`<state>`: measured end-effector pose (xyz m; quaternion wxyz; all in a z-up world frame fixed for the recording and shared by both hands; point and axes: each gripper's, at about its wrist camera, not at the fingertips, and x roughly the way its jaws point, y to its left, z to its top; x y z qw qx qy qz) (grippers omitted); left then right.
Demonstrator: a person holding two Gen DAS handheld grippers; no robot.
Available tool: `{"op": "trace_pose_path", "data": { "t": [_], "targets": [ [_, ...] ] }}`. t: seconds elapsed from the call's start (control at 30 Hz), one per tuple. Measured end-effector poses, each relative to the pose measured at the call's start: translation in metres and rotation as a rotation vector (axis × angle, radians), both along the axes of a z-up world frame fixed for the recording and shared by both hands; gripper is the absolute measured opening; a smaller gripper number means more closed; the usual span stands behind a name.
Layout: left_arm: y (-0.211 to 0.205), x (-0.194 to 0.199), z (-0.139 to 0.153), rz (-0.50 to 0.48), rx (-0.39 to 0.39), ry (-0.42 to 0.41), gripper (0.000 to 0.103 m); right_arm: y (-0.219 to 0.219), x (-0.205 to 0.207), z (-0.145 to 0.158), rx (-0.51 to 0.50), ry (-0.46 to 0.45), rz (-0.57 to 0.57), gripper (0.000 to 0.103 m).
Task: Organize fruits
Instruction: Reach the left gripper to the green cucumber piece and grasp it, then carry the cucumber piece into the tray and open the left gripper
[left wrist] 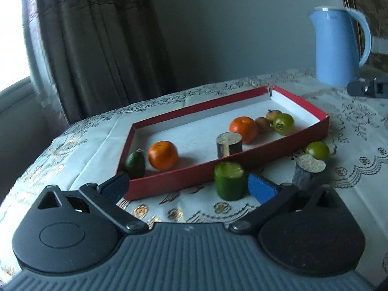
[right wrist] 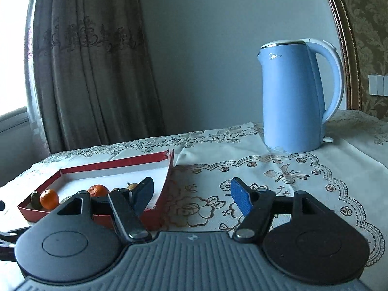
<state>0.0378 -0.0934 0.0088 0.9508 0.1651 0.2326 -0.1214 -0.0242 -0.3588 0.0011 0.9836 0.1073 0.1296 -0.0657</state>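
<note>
A red tray (left wrist: 245, 165) with a white floor holds two oranges (left wrist: 163, 155), a dark green fruit (left wrist: 135, 164), a green fruit (left wrist: 283, 123), two small brown fruits (left wrist: 262, 124) and a purple cane piece (left wrist: 229, 144). Outside it, on the tablecloth, stand a green cane piece (left wrist: 229, 180), a purple cane piece (left wrist: 307, 171) and a green fruit (left wrist: 317, 151). My left gripper (left wrist: 189, 186) is open, with the green cane piece between its fingers near the right one. My right gripper (right wrist: 191, 195) is open and empty beside the tray (right wrist: 155, 167).
A blue kettle (right wrist: 293, 97) stands at the back right of the table; it also shows in the left wrist view (left wrist: 338, 46). A dark object (left wrist: 368, 87) lies by it. A curtain (left wrist: 101, 43) hangs behind the table's rounded far edge.
</note>
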Motion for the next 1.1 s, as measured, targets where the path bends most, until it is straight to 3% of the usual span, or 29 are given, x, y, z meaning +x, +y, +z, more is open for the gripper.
{"op": "trace_pose_path", "data": {
  "t": [0.37,0.53,0.83,0.93,1.0,1.03,1.07,1.1],
  "targets": [
    [-0.027,0.032,-0.022,-0.024,0.064,0.098,0.103,0.000,0.000,0.002,0.013,-0.012,0.024,0.070],
    [-0.030,0.034,-0.024,-0.013,0.077,0.090,0.102,0.001,-0.001,0.003,0.016,-0.019,0.030,0.070],
    [-0.023,0.030,-0.019,0.008,0.056,0.071,0.087,0.002,0.001,0.002,0.008,-0.007,0.030,0.070],
    [-0.022,0.027,-0.018,-0.001,0.044,0.073,0.077,0.002,0.000,0.002,0.007,-0.008,0.029,0.070],
    [-0.022,0.024,-0.017,-0.011,0.038,0.083,0.059,0.002,0.001,0.001,0.006,-0.004,0.029,0.070],
    [-0.021,0.025,-0.018,-0.037,0.017,0.114,0.042,0.002,0.001,0.001,0.005,-0.001,0.029,0.070],
    [-0.020,0.025,-0.018,-0.054,-0.007,0.135,0.034,0.002,0.001,0.001,0.004,0.000,0.028,0.070],
    [-0.019,0.025,-0.017,-0.056,-0.017,0.142,0.033,0.002,0.001,0.001,0.003,0.000,0.028,0.070]
  ]
}}
